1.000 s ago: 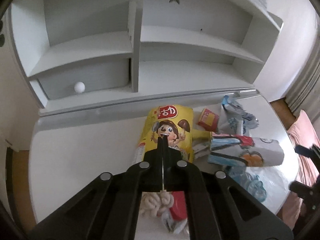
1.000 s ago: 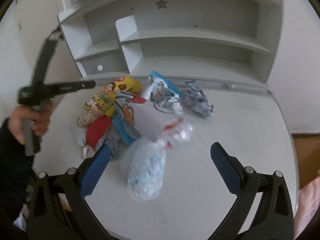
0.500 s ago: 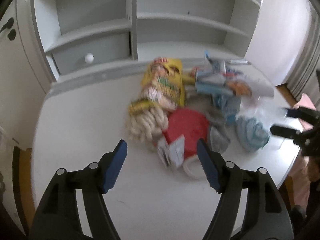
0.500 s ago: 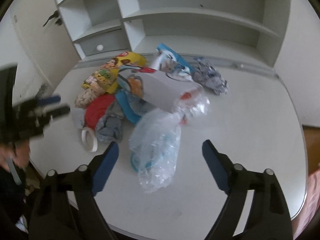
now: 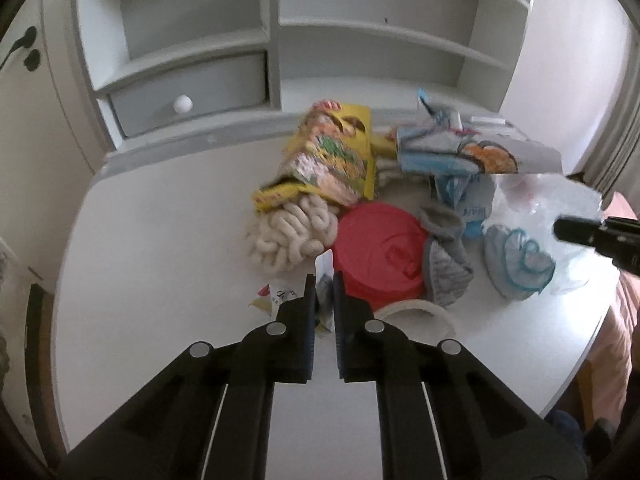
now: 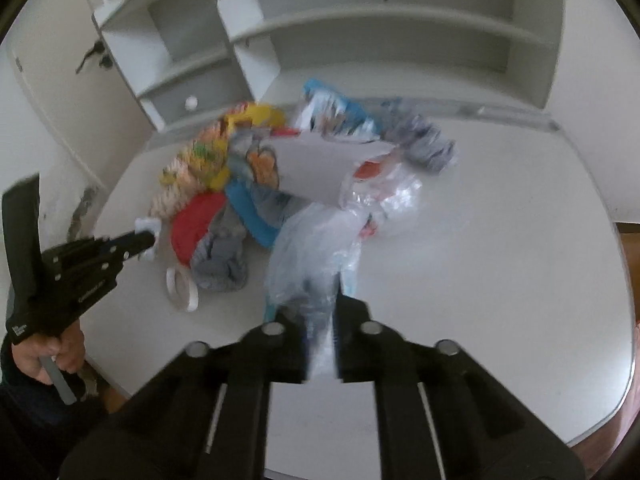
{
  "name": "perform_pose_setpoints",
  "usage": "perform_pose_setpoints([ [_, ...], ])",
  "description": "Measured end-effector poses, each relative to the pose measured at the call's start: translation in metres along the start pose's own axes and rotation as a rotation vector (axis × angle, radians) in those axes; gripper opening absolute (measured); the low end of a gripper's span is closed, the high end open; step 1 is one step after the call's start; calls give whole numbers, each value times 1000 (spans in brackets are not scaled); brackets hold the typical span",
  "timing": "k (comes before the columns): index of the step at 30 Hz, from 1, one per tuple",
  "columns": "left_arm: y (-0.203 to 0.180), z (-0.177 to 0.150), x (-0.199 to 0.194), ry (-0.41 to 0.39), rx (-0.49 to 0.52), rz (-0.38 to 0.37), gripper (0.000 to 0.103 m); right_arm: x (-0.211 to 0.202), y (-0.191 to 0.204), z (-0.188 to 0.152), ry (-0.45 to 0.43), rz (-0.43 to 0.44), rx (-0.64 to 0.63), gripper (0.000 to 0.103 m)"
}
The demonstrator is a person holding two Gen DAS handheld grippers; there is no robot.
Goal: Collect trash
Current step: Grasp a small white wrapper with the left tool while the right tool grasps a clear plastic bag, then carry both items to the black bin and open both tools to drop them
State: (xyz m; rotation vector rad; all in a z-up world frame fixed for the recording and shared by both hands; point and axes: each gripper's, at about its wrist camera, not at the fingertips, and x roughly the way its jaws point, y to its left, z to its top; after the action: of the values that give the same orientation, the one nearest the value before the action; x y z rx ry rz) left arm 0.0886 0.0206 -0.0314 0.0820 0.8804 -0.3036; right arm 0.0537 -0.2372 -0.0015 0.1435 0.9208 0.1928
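Observation:
A heap of trash lies on the white table (image 5: pixel 160 280): a yellow snack bag (image 5: pixel 332 160), a red lid (image 5: pixel 380 256), a grey cloth (image 5: pixel 444 264), a white tape ring (image 5: pixel 416 314) and a printed carton (image 5: pixel 472 152). My left gripper (image 5: pixel 322 284) is shut on a small white wrapper (image 5: pixel 325 272) at the heap's near edge; it also shows in the right wrist view (image 6: pixel 146 240). My right gripper (image 6: pixel 320 308) is shut on a clear plastic bag (image 6: pixel 316 248), which also shows in the left wrist view (image 5: pixel 536 224).
A white shelf unit (image 5: pixel 280 40) with a knobbed drawer (image 5: pixel 184 100) stands at the back of the table. The table's rounded edge (image 6: pixel 600 400) runs near on the right. A crumpled grey-blue wrapper (image 6: pixel 424 140) lies at the heap's far right.
Both grippers were open half a second ago. The left has closed on the small white wrapper, the right has moved in and closed on the clear plastic bag.

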Motion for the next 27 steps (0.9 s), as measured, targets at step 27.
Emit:
perform_pose_setpoints([
  [27, -308, 21, -36, -94, 381, -484, 7, -208, -219, -119, -237, -325, 438, 5],
])
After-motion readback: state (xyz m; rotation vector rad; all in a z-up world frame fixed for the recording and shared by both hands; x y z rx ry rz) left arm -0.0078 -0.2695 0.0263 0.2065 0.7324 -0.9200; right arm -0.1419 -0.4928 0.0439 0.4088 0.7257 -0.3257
